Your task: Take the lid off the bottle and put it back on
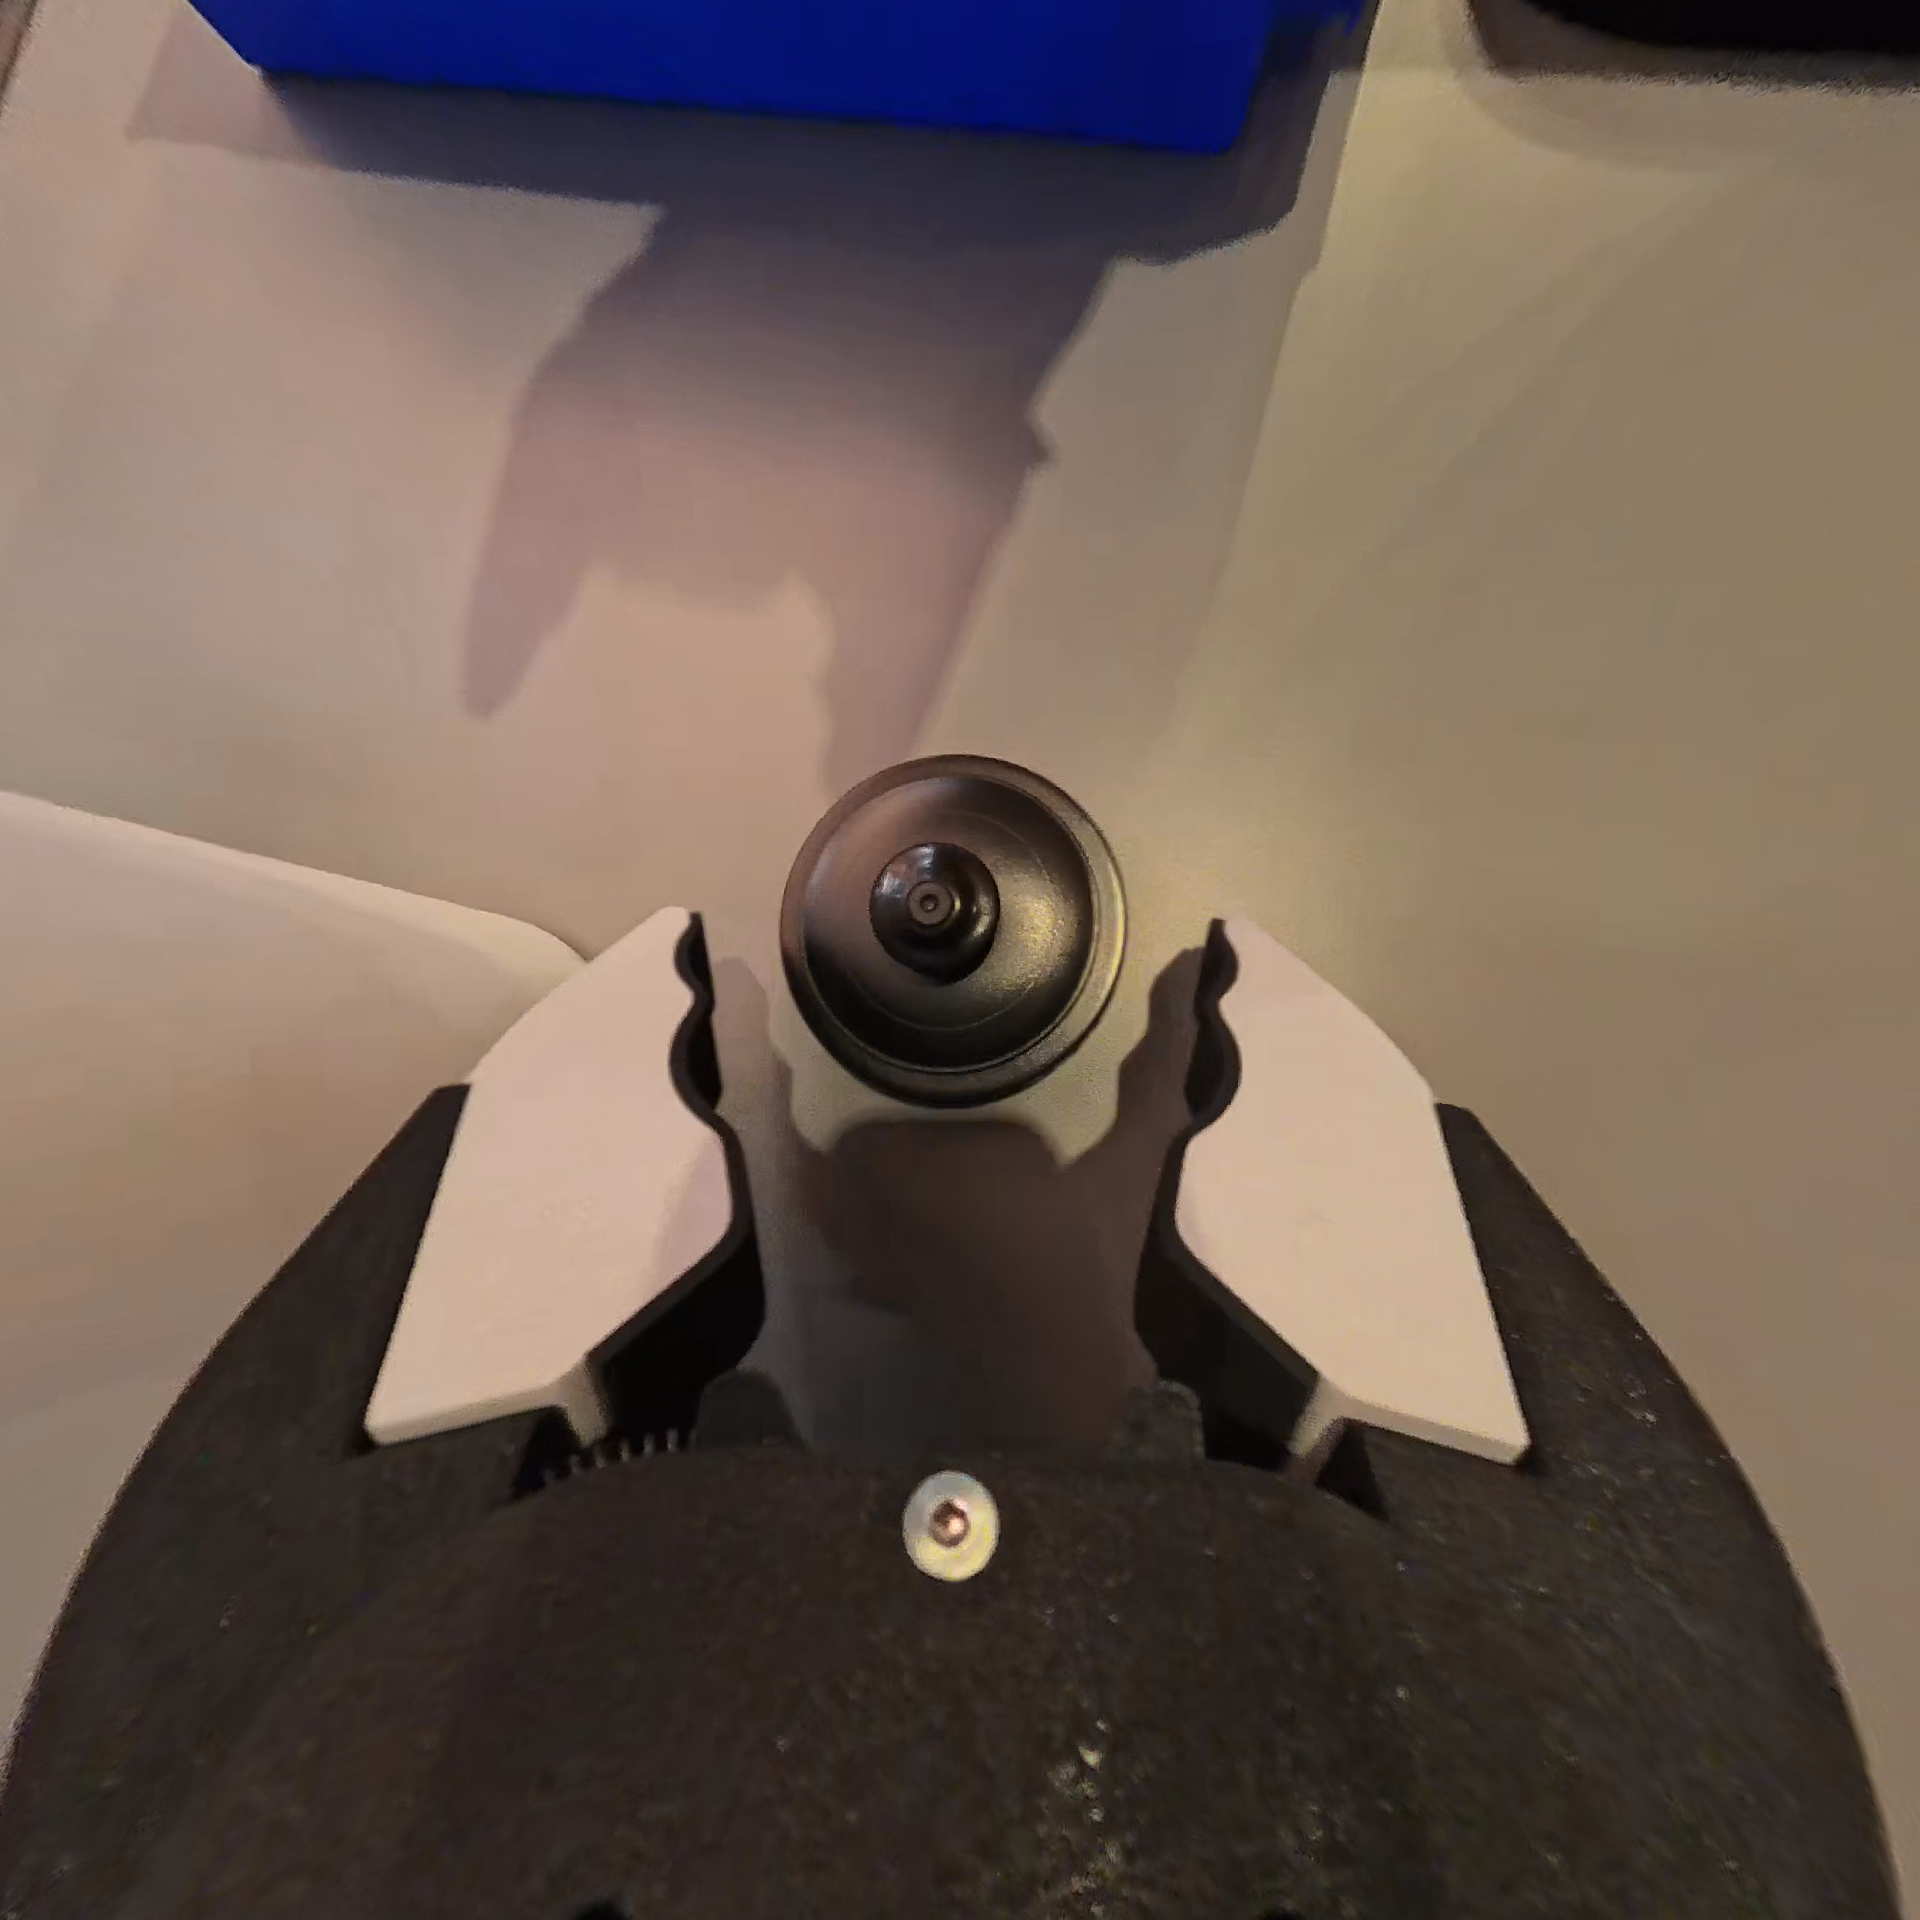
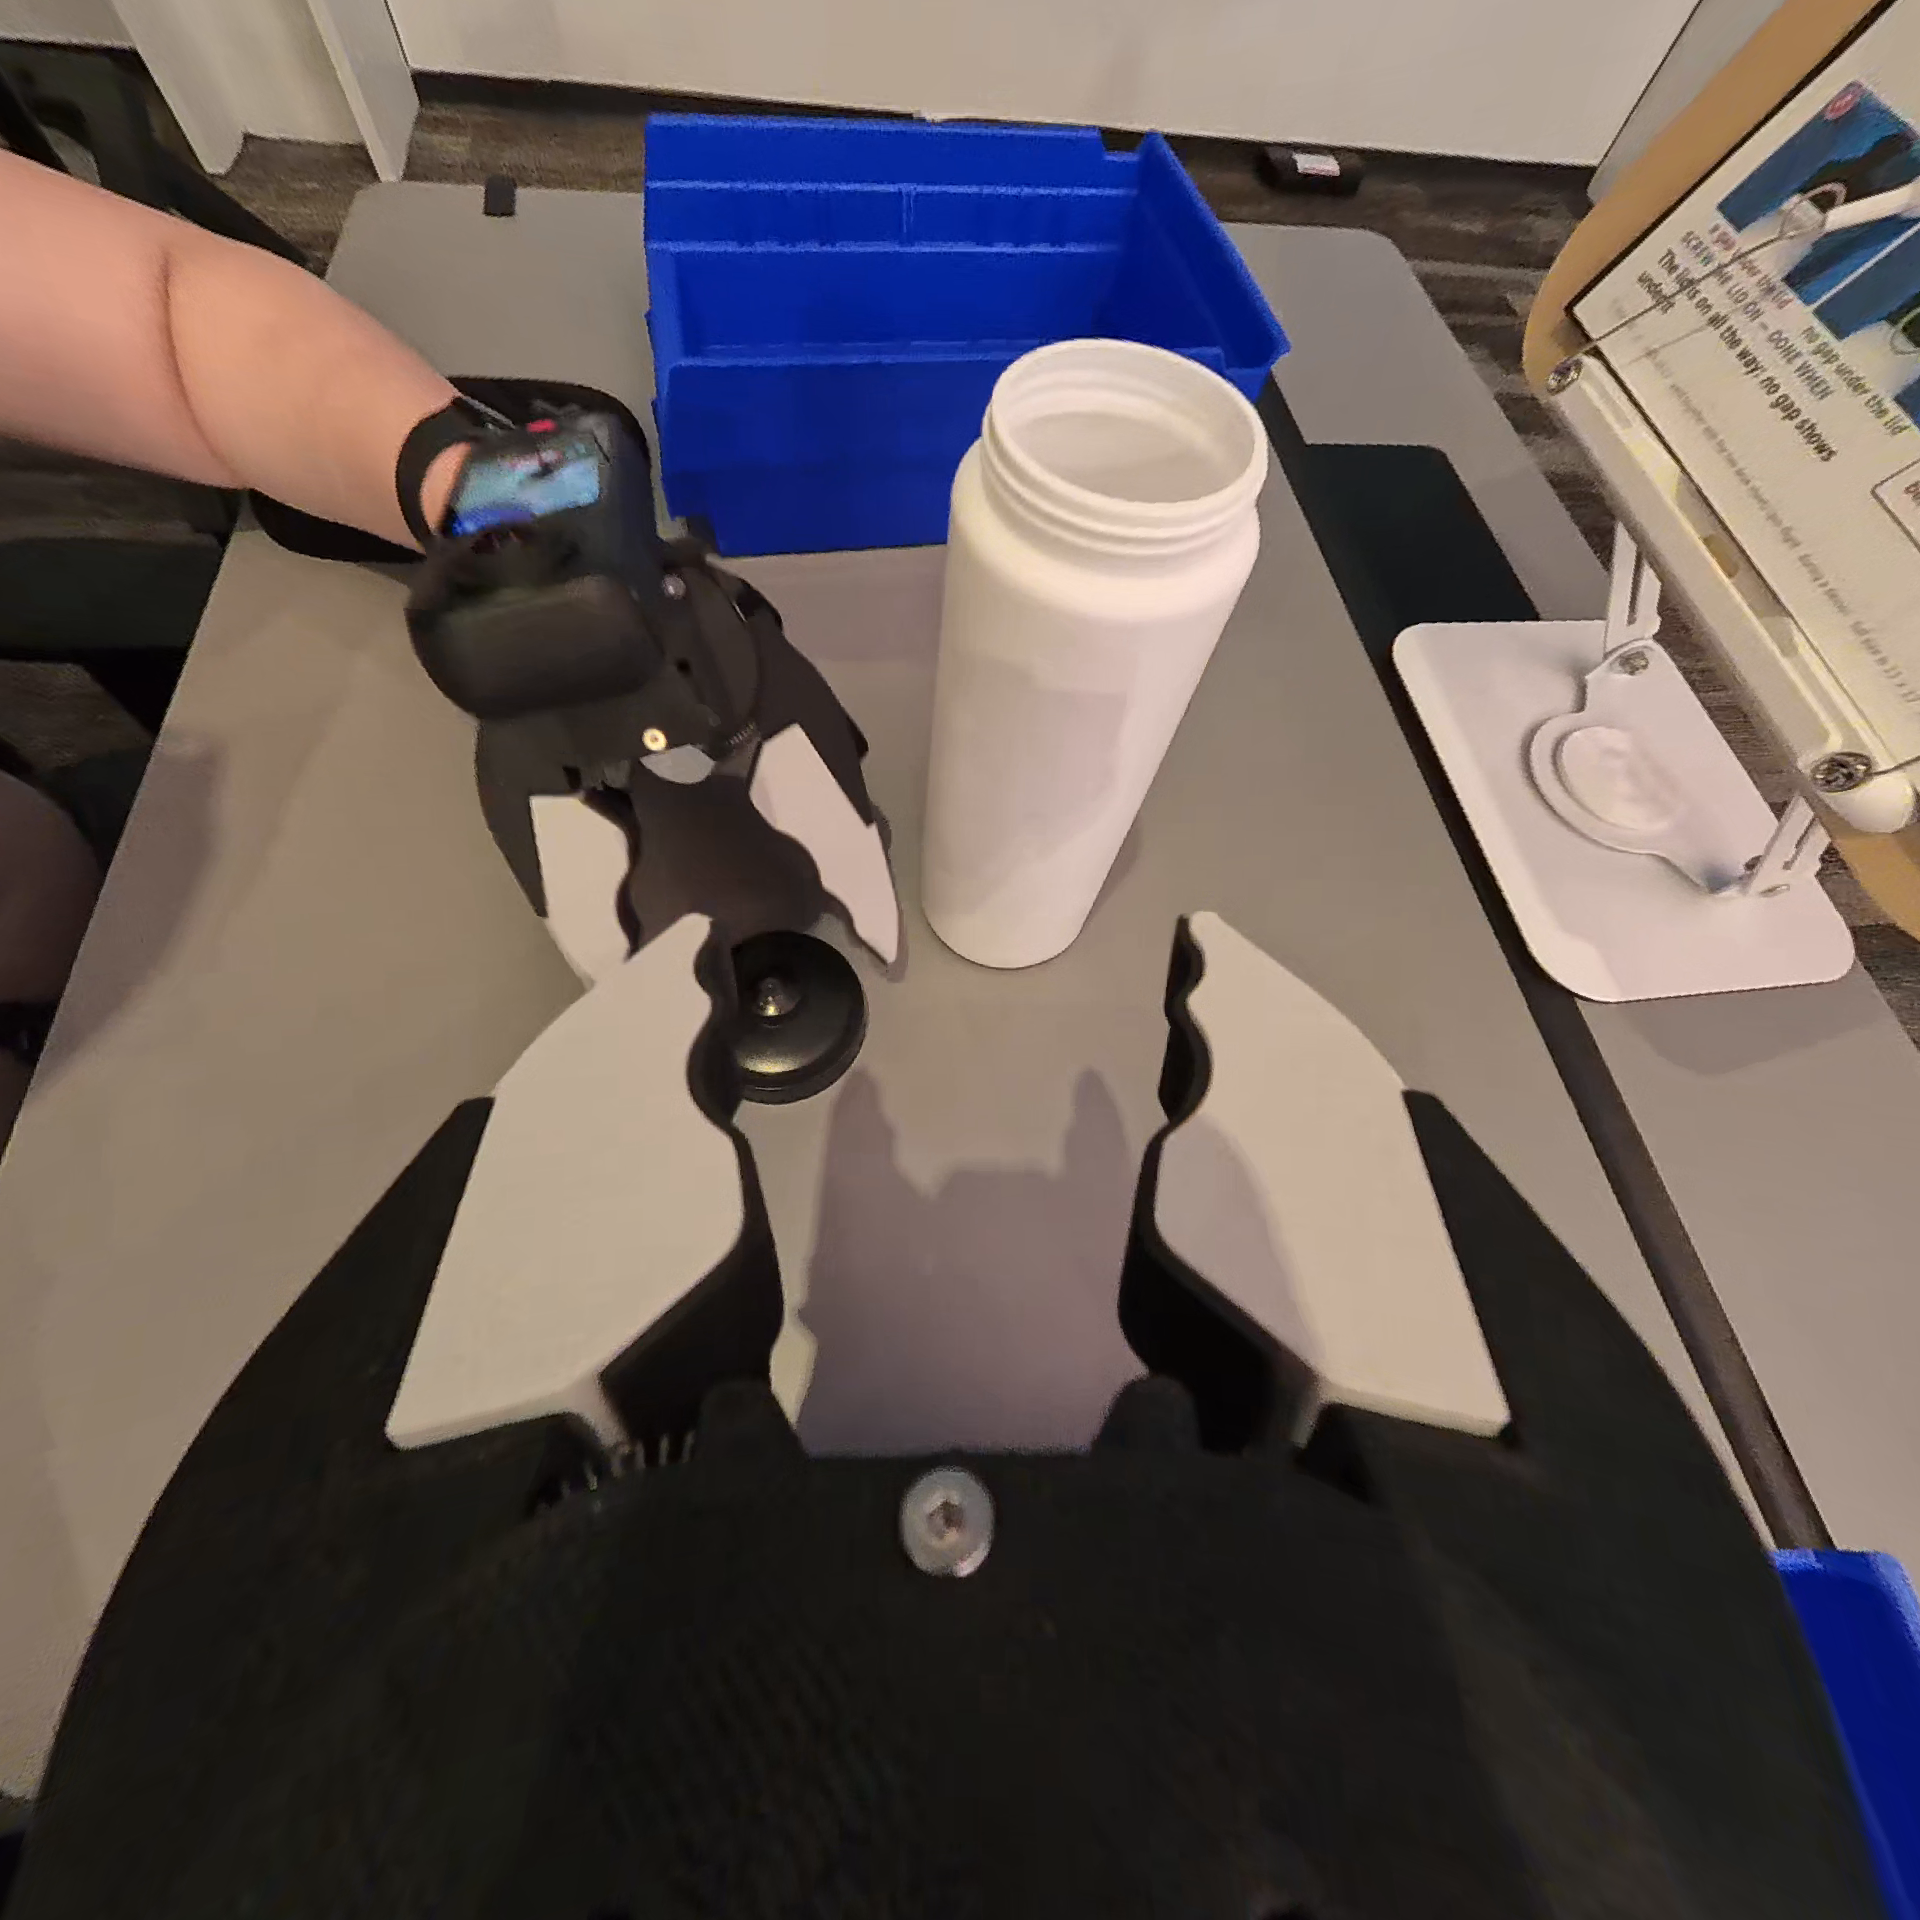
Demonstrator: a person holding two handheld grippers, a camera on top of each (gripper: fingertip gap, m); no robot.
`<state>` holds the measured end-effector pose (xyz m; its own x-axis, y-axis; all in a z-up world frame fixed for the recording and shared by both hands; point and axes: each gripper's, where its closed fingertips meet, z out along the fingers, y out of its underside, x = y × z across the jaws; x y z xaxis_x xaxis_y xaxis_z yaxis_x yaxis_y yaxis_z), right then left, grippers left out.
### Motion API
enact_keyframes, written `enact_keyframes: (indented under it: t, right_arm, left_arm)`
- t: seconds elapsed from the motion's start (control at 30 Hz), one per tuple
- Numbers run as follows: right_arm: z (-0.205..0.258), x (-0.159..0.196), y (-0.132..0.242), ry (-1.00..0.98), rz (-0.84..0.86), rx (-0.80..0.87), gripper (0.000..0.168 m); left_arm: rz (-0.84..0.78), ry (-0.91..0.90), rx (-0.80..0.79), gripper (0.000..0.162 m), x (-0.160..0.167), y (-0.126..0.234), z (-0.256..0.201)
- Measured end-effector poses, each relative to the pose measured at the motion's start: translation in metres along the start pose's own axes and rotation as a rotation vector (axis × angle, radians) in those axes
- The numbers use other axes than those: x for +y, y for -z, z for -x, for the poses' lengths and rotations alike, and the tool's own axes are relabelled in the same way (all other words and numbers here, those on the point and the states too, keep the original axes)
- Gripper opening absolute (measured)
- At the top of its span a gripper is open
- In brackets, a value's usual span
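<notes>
Lid (image 1: 951,928) on table, left gripper (image 1: 956,945) open above

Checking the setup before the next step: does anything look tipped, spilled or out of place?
Nothing spilled or tipped. The white bottle stands upright and open; its black lid lies on the grey table beside it, between the left gripper's open fingers.

left wrist: steep, close above lid (image 1: 953,928) | right wrist: higher, wider | shared: lid
</notes>
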<state>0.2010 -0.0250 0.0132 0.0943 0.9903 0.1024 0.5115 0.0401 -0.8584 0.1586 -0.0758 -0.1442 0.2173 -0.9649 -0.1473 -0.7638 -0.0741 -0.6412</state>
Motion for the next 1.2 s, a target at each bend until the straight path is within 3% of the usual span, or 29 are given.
enact_keyframes:
  t: [0.07, 0.17, 0.37, 0.5, 0.6, 0.9, 1.0, 1.2]
  right_arm:
    - [0.000, -0.001, 0.003, -0.007, -0.009, -0.002, 0.081]
    - [-0.001, -0.003, 0.008, -0.015, -0.028, 0.002, 0.081]
    - [-0.001, -0.006, 0.014, -0.019, -0.048, 0.007, 0.081]
    - [-0.001, -0.005, 0.014, -0.017, -0.040, 0.010, 0.081]
    - [-0.001, -0.005, 0.015, -0.016, -0.041, 0.012, 0.081]
    - [-0.005, -0.003, 0.014, -0.025, -0.032, 0.017, 0.081]
    - [-0.006, -0.001, 0.012, -0.030, -0.025, 0.013, 0.081]
    - [-0.007, 0.005, 0.007, -0.044, -0.003, -0.002, 0.081]
  left_arm:
    - [-0.037, 0.005, 0.001, 0.093, -0.011, 0.009, -0.002]
    - [-0.158, -0.014, -0.073, 0.086, -0.036, 0.030, 0.002]
    - [-0.561, -0.080, -0.404, 0.075, -0.087, 0.099, 0.023]
    - [-0.722, -0.058, -0.730, 0.088, -0.092, 0.152, 0.049]
    - [-0.758, -0.003, -0.852, 0.095, -0.086, 0.175, 0.066]
    - [-0.671, 0.420, -0.601, 0.115, -0.042, 0.120, 0.119]
    - [-0.675, 0.423, -0.489, 0.112, -0.046, 0.099, 0.119]
    - [-0.654, 0.377, -0.463, 0.107, -0.045, 0.066, 0.128]
